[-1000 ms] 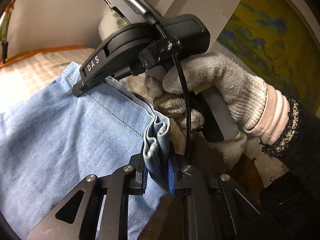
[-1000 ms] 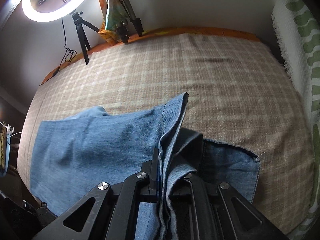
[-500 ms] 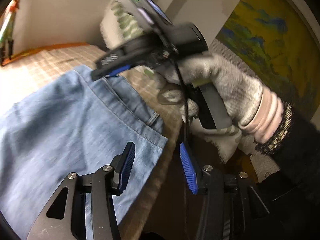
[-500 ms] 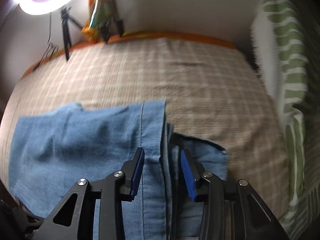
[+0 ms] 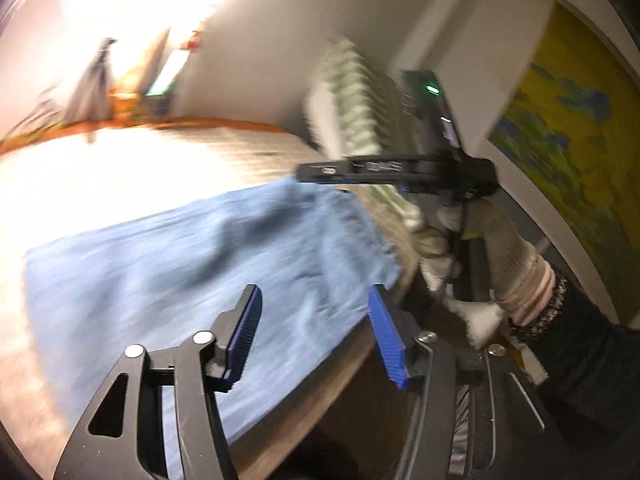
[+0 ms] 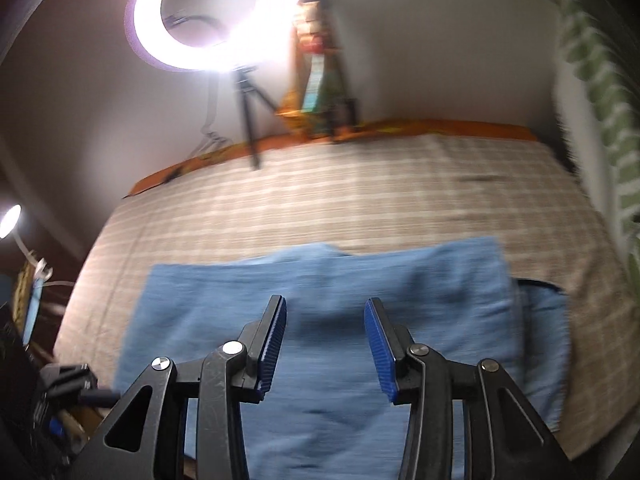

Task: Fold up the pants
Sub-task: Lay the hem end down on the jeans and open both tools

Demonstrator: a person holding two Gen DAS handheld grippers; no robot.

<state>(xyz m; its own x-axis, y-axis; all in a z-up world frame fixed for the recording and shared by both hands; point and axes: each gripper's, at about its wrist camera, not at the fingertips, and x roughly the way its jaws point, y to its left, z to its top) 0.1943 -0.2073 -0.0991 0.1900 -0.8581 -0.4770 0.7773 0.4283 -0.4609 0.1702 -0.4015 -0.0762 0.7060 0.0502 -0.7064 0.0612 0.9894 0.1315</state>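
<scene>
The light blue denim pants [image 6: 440,280] lie folded and flat on the checked beige bedspread [image 6: 360,200], with a lower layer [image 6: 544,340] sticking out at the right. My right gripper [image 6: 326,308] hovers above the near part of the denim, open, with nothing between its blue pads. In the left wrist view the pants [image 5: 180,264] reach the bed's near edge. My left gripper [image 5: 314,300] hangs over that edge with its jaws opening and nothing between them. A gloved hand [image 5: 508,256] holds the right gripper above the pants' right end. Both views are blurred by motion.
A lit ring light [image 6: 212,12] on a tripod [image 6: 250,120] stands at the far edge of the bed, beside a colourful object [image 6: 316,60]. A green-and-white patterned cushion [image 6: 600,80] borders the right side. A yellow painting [image 5: 568,140] hangs on the wall.
Both grippers were shut on folds of the denim; they let go, opened and pulled back and up. The pants have dropped flat onto the bed.
</scene>
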